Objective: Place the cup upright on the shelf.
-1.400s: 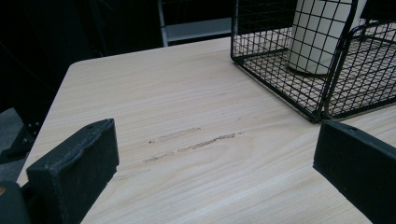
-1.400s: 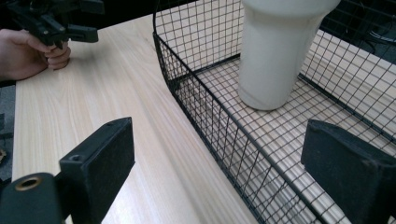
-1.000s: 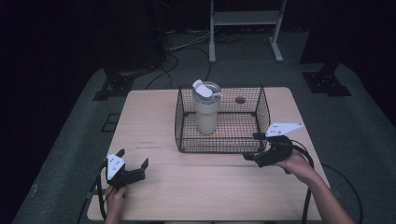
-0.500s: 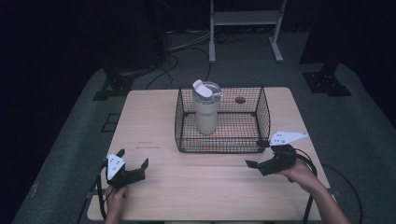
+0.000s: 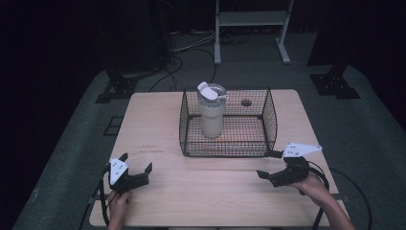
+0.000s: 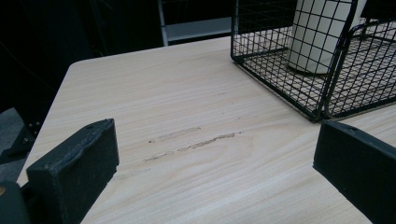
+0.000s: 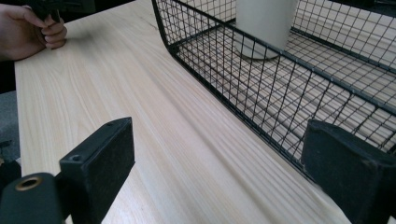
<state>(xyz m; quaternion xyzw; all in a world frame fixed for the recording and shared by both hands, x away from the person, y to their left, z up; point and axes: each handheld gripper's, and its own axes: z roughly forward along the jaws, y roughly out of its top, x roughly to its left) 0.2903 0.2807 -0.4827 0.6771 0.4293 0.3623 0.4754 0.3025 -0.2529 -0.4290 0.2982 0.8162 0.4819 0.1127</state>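
Fingers (image 7: 98,154) spread, right gripper (image 5: 269,164) seemingly retreated from basket (image 5: 225,151).

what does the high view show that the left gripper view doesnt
High view alone: the flip-top lid of the cream tumbler, the right gripper open near the basket's front right corner, and the grey shelving frame behind the table. Left gripper view alone: dark scuff marks close up on the wood. Both: the black wire basket with the cream tumbler upright inside, the light wooden table, and the open left gripper.
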